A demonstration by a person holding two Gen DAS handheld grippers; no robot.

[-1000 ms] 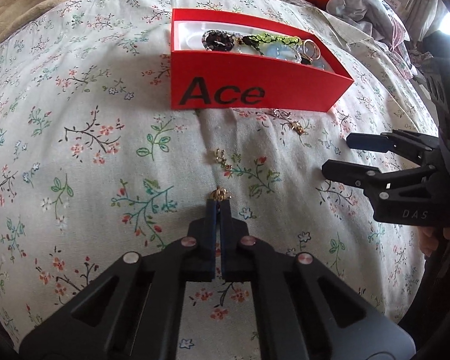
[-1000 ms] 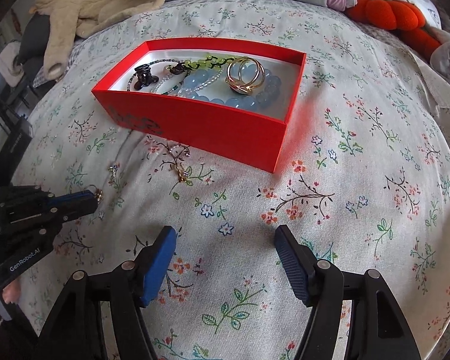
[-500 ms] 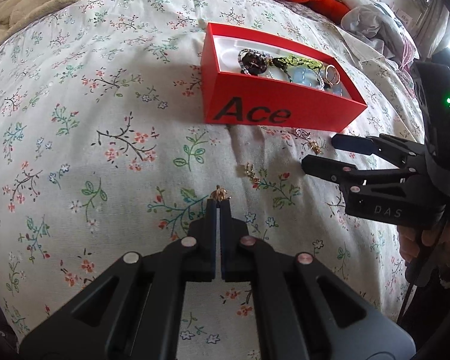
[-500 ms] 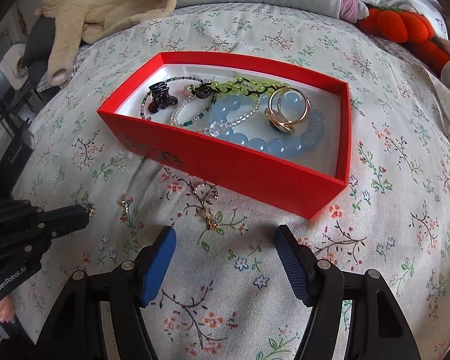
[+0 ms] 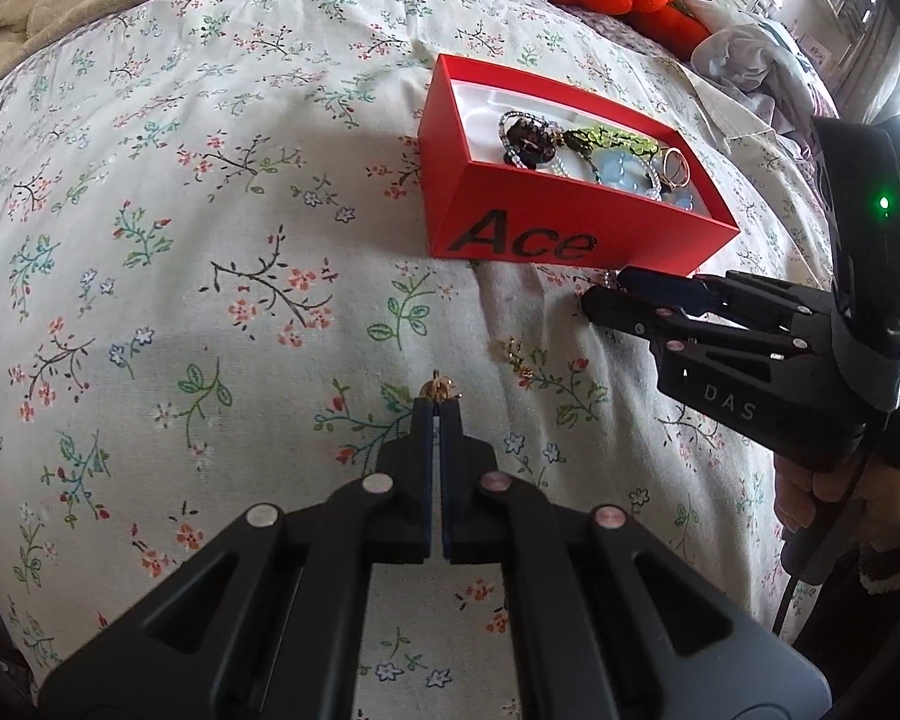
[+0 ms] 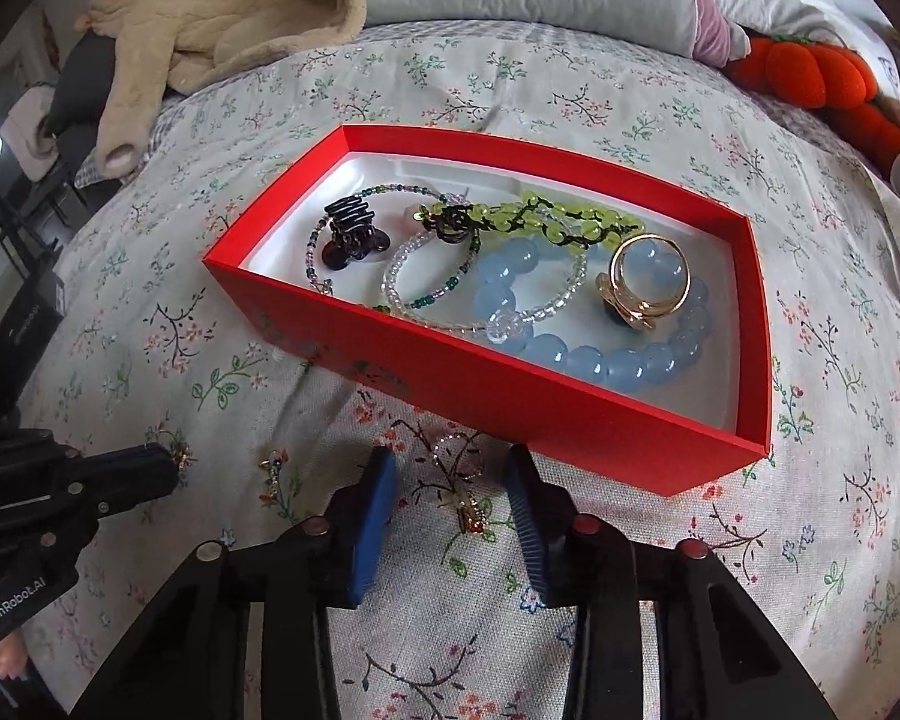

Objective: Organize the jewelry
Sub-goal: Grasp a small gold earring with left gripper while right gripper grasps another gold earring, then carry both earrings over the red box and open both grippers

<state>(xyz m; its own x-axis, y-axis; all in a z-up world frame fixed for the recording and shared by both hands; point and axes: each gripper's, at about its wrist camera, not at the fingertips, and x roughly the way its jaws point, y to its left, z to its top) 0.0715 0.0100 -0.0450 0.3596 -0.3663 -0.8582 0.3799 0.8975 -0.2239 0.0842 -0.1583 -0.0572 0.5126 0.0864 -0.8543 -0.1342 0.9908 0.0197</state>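
We are partway through tidying loose jewelry off a floral bedspread (image 5: 210, 240) into a red box (image 6: 510, 402).

Starting at the left, our left gripper (image 5: 437, 402) is clamped tight on a small gold earring (image 5: 440, 387), which pokes out just past the fingertips, held over the bedspread in front of the box's near left corner. To its right, a second small gold piece (image 6: 275, 468) lies loose on the fabric between the two grippers.

Further right, our right gripper (image 6: 450, 480) points down at the bedspread just before the box's long near wall. Its jaws are closing around a thin gold chain piece with a beaded loop (image 6: 459, 480), which lies between the blue pads (image 6: 372, 510); they do not yet press on it.

We judge that the next move calls for finishing this pinch squarely on the fine chain without catching the cloth, then carrying both pieces over the near wall.

The box sits toward the right of the bedspread, open, with a white lining. Inside, from left to right, we see a dark hair claw (image 6: 351, 234), thin beaded bracelets (image 6: 426, 276), a green bead strand (image 6: 540, 219), a chunky pale blue bead bracelet (image 6: 570, 348) and a gold ring (image 6: 648, 282) resting on it.
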